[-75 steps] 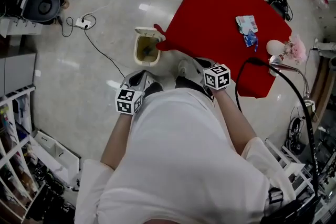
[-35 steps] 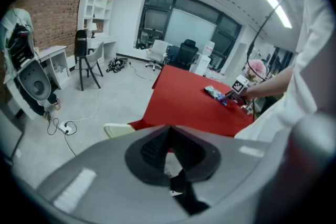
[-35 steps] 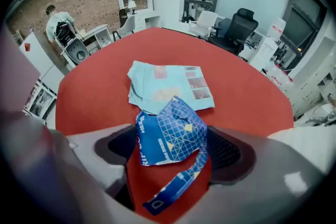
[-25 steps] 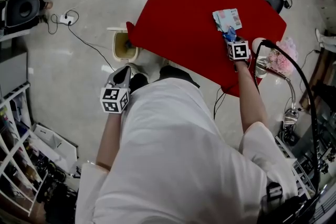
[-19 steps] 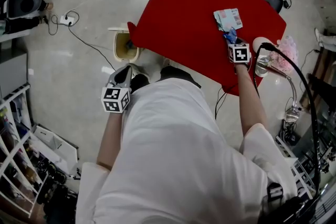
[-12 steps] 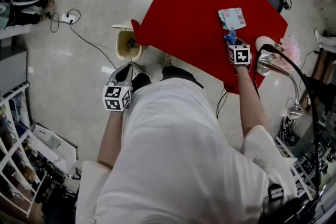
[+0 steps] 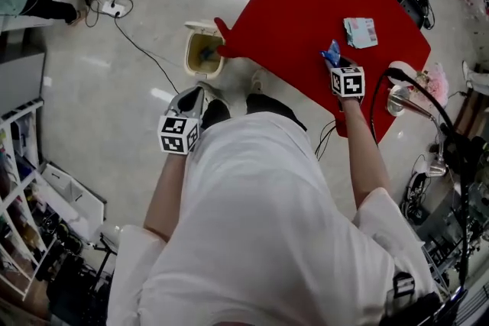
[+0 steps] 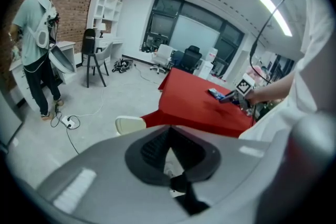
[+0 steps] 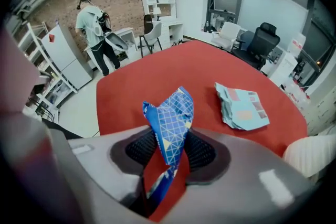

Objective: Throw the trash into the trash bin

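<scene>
Right fingers point(image 9: 138, 150): just closed, clamped on wrapper point(image 9: 171, 119), held over tabletop point(image 7: 302, 8).
Left fingers point(image 8: 152, 150): pressed together, empty.
Bin point(image 7: 202, 56): set on floor by tabletop corner.

Red-clothed table point(image 7: 290, 11) w/ crumpled pale-blue packet point(image 7: 360, 32) on top; bin point(image 7: 191, 50) on floor point(image 7: 114, 88) by its corner.

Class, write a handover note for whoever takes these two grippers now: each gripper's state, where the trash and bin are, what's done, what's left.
Right gripper: jaws just closed on the crumpled blue grid-patterned wrapper, over the red table.
Left gripper: shut, empty.
Cream open trash bin: on the floor by the table's corner.
Done: wrapper gripped.
Left: drop it in the bin, then fetch the crumpled pale-blue packet lying on the table.
</scene>
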Motion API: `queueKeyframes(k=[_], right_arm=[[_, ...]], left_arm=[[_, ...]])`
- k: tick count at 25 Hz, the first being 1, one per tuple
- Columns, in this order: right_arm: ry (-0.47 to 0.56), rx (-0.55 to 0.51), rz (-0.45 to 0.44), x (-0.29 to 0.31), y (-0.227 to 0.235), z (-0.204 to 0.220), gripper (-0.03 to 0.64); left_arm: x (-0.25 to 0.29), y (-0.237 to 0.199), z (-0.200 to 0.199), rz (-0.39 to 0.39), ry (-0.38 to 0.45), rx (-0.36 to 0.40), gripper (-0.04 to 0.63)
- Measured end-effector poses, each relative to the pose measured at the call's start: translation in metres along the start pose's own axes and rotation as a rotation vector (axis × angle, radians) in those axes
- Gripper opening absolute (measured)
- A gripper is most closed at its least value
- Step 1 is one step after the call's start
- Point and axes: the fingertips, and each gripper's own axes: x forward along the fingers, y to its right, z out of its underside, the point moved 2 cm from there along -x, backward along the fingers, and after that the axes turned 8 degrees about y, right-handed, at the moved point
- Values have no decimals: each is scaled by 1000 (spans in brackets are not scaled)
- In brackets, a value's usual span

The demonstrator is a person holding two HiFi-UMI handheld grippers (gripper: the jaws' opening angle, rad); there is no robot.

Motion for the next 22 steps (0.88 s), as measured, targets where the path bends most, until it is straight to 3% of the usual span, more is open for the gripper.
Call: queueKeyframes(k=[22], right_arm=[[34, -183, -309, 57, -232, -61, 156]], left_arm=[[-51, -74, 45, -68, 36, -58, 5]])
